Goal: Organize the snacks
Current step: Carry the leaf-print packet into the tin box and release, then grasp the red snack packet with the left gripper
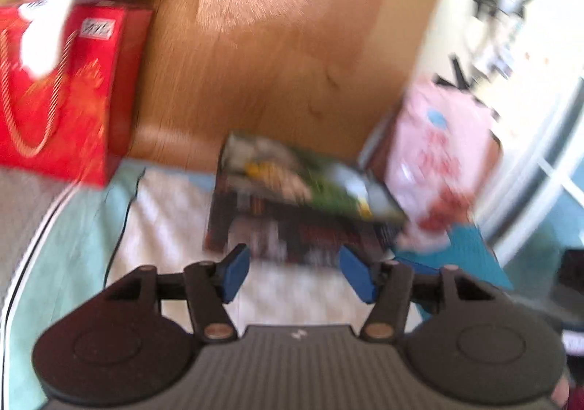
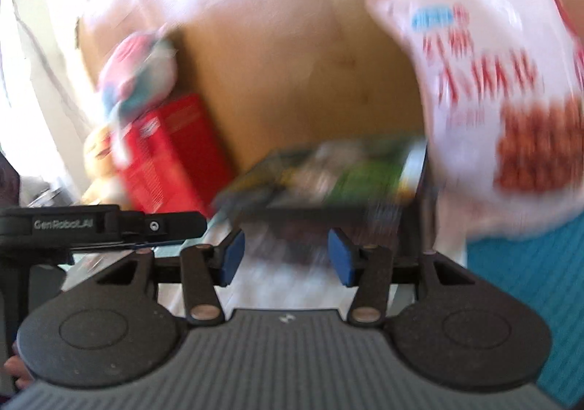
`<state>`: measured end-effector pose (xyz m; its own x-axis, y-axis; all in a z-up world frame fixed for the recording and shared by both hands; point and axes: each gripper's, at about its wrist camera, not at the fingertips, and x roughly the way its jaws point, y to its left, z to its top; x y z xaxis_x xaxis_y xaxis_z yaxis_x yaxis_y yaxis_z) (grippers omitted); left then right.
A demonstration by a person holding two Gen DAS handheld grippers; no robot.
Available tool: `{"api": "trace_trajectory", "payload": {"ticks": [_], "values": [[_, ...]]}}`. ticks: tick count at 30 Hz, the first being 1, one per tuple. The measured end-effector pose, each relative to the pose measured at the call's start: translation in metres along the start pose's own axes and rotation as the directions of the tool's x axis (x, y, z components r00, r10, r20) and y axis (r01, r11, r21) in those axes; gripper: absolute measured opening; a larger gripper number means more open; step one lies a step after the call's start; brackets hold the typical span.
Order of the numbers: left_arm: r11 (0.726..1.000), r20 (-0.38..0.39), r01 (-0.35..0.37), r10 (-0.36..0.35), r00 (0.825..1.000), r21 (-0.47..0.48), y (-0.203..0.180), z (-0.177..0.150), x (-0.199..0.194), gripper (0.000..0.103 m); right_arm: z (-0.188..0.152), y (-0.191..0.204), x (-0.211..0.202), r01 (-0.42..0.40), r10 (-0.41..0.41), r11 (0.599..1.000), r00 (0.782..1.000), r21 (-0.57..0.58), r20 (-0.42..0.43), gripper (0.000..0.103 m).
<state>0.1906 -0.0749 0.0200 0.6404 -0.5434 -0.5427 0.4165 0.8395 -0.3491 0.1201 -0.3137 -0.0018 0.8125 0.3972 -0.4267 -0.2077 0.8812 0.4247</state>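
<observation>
Both grippers agape, empty.

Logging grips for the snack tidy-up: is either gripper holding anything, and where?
Nothing is held. The left gripper and right gripper both stand open, pads bare.

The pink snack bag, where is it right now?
In both wrist views the pink snack bag stands on the right against the wooden board, just right of the green packet lying on the dark box.
</observation>
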Motion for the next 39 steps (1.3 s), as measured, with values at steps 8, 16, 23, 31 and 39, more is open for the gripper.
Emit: {"api": "trace_trajectory", "payload": {"ticks": [8, 16, 23, 31, 39], "values": [[0.999, -0.09, -0.021, 0.017, 0.996, -0.047, 0.035, -0.078, -0.073, 0.058, -0.078, 0.025, -0.044, -0.136, 0.167, 0.976, 0.967, 0.168, -0.192, 0.052], [0.98, -0.098, -0.014, -0.005, 0.995, -0.196, 0.07, -0.11, -0.103, 0.067, -0.095, 0.065, -0.044, -0.218, 0.253, 0.962, 0.936, 0.161, -0.244, 0.046], [0.977, -0.105, 0.042, -0.065, 0.992, -0.208, 0.058, -0.115, -0.093, 0.073, -0.1, 0.079, -0.04, -0.235, 0.254, 0.966, 0.937, 0.107, -0.238, 0.044], [0.981, -0.114, 0.073, -0.095, 0.989, -0.178, 0.032, -0.116, -0.075, 0.063, -0.107, 0.065, -0.044, -0.251, 0.281, 0.954, 0.939, 0.165, -0.2, 0.04], [0.955, -0.076, 0.125, -0.15, 0.986, -0.269, 0.044, -0.113, -0.082, 0.046, -0.109, 0.071, -0.048, -0.243, 0.264, 0.961, 0.946, 0.128, -0.187, 0.042]]}}
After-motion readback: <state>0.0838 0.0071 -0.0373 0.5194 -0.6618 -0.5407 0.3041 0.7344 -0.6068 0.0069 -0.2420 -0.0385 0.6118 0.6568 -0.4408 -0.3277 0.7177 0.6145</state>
